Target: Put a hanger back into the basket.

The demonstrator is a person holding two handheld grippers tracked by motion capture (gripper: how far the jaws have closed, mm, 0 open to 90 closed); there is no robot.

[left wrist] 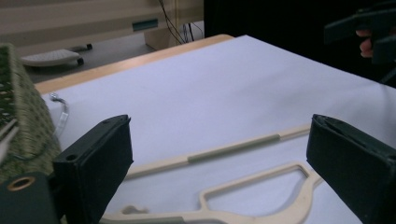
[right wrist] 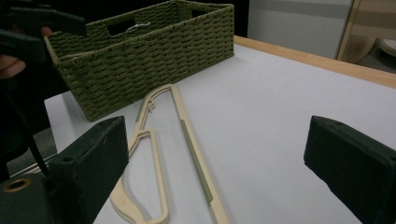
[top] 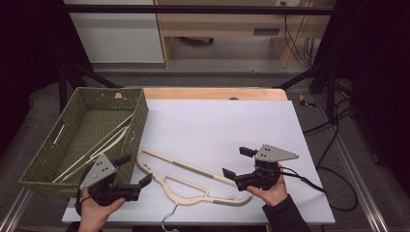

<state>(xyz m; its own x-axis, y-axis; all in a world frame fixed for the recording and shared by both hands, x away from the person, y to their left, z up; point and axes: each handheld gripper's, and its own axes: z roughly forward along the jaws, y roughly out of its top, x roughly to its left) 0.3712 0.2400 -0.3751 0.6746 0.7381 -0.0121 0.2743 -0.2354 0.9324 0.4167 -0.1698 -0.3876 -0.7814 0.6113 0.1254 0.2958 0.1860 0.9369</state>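
A cream wooden hanger (top: 193,181) lies flat on the white tabletop (top: 217,121), its wire hook (top: 169,217) pointing toward the near edge. My left gripper (top: 135,169) hovers open at the hanger's left end, beside the basket's near corner. In the left gripper view the hanger (left wrist: 233,151) lies on the table ahead of the wide-apart jaws of that gripper (left wrist: 219,126). My right gripper (top: 237,162) stands open at the hanger's right end. The right gripper view shows its own gripper (right wrist: 217,126) open, with the hanger (right wrist: 187,135) running away from it toward the basket.
A green woven basket (top: 140,121) sits at the table's left, with cream hangers (top: 104,140) leaning inside; it also stands in the right gripper view (right wrist: 149,60). A wooden strip (top: 212,93) borders the far edge. Cables (top: 333,145) hang off the right side.
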